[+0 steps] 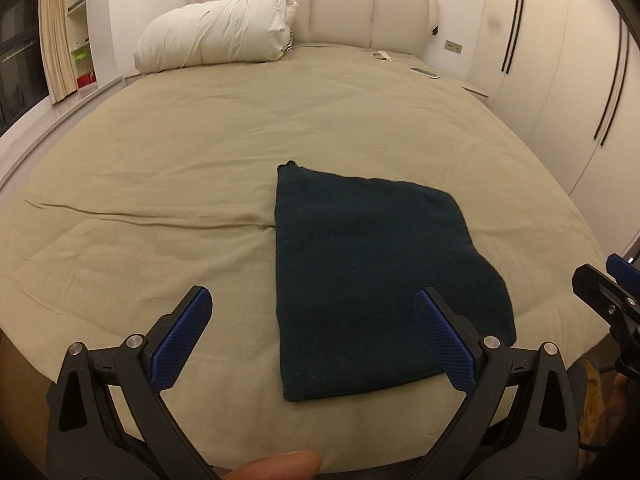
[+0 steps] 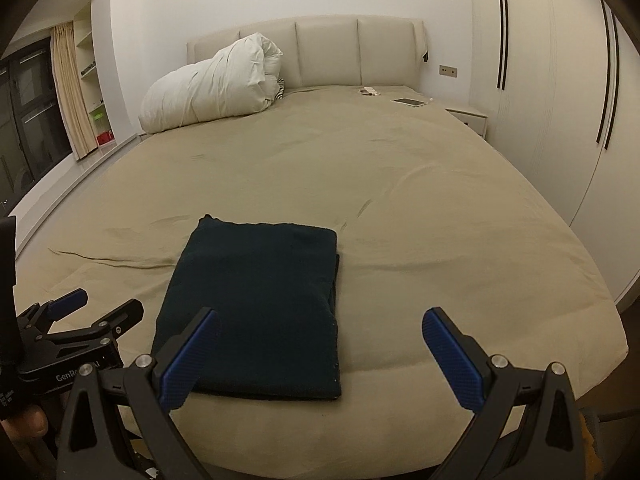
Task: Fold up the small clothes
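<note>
i see the dark cloth [image 2: 256, 304] lying flat on the near part of the bed [image 2: 400, 184], close to the near edge. it is a very dark blue-green, almost black, with a soft knitted look, and it is folded into a rough rectangle. in the right wrist view i can see a second layer showing along its right side, so there is more than one layer. the far left corner sticks up a little as a small point. in the left wrist view the near right corner of the cloth [image 1: 360, 264] is rounded and not square.

its long axis runs from near to far, from the near edge of the bed toward the headboard [image 2: 328, 48]. the short sides are the near one and the far one.

the left gripper [image 1: 310, 340] hovers above the near edge of the bed with its jaws spread wide, and nothing is between them. its right finger [image 1: 444, 340] is in front of the cloth, but i cannot tell if it touches. the right gripper [image 2: 318, 356] also has its jaws spread wide and holds nothing. its left finger [image 2: 188, 360] overlaps the near left part of the cloth in the picture.

far on the left a rolled white duvet [image 2: 208, 88] rests against the headboard.
</note>
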A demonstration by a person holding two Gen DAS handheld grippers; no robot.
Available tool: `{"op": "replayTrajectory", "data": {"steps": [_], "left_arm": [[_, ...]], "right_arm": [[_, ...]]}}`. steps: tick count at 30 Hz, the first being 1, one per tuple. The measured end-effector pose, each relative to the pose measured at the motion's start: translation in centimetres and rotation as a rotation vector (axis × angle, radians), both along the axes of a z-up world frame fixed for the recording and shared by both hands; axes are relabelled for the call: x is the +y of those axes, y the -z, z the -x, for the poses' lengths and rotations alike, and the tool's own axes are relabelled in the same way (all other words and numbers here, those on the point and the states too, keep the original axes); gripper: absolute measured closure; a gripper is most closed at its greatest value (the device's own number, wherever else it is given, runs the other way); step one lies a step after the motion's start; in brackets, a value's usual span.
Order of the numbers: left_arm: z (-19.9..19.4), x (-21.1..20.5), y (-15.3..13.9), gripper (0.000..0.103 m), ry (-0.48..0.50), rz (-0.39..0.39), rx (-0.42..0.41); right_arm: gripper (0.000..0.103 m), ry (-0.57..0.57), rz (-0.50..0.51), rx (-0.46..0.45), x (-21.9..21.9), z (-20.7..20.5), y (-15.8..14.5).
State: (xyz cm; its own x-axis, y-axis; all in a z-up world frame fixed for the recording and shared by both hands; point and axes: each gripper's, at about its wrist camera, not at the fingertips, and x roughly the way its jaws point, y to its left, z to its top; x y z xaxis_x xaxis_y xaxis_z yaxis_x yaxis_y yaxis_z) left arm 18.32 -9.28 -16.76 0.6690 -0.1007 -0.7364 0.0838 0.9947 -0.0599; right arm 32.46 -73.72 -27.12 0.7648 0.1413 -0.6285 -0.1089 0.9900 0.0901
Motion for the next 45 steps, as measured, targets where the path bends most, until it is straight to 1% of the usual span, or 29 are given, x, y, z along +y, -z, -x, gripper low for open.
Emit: {"op": "replayTrajectory", "data": {"steps": [6, 9, 45], "left_arm": [[-0.7, 0.2, 0.9, 0.0, -0.007, -0.016, 0.011], [-0.6, 0.4, 0.4, 0.0, -0.008, -0.018, 0.017], [-0.5, 1.1, 0.6, 0.0, -0.013, -0.028, 0.04]], "right_arm": [[0.0, -0.007, 0.006, 0.02, 0.1, -0.4, 0.6], [0.0, -0.009, 0.006, 0.028, 0.2, -0.4, 0.8], [0.0, -0.012, 0.005, 0.034, 0.1, -0.2, 0.8]]}}
